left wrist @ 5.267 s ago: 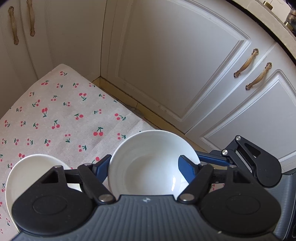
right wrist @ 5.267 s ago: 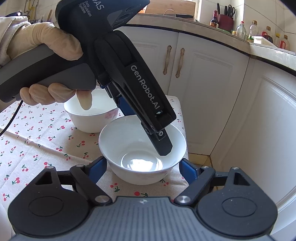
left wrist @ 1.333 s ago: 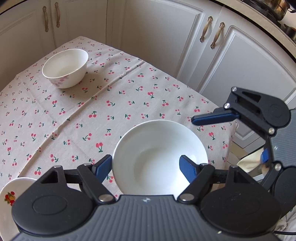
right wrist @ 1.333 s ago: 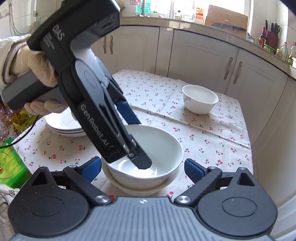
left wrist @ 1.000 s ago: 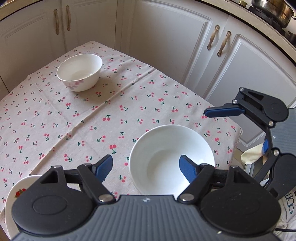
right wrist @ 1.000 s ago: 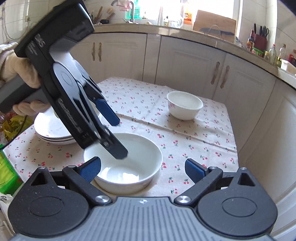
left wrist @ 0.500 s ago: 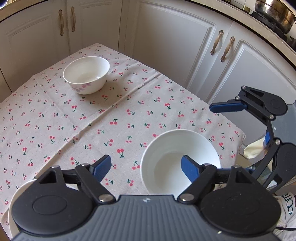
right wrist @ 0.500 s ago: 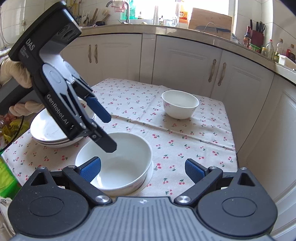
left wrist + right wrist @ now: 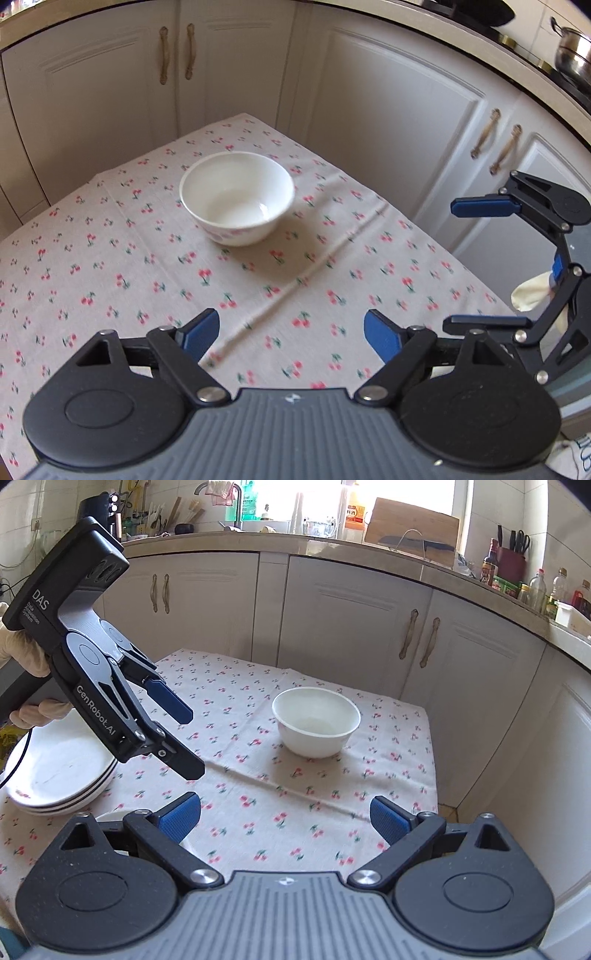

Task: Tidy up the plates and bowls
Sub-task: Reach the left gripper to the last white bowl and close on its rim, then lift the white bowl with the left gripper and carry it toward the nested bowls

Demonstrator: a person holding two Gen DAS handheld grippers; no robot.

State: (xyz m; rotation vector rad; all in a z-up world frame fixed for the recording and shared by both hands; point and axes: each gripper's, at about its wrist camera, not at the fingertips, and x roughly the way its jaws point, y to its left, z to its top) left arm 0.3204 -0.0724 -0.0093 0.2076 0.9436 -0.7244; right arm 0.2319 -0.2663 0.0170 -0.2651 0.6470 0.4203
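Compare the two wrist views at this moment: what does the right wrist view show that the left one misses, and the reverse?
Only the right wrist view shows the plate stack, the gloved hand on the left gripper, and the sink counter with bottles. Only the left wrist view shows the steel pot. Both show the bowl on the cherry cloth, the cabinets, and the right gripper. Both grippers hold nothing; the left jaws are opening.

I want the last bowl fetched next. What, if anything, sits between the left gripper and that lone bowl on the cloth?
Nothing visible does. In the left wrist view only bare cherry-print tablecloth lies between the left gripper and the white bowl. Its jaws are opening with nothing between them. The right gripper stays off to the side, and the stacked plates are clear of the path.
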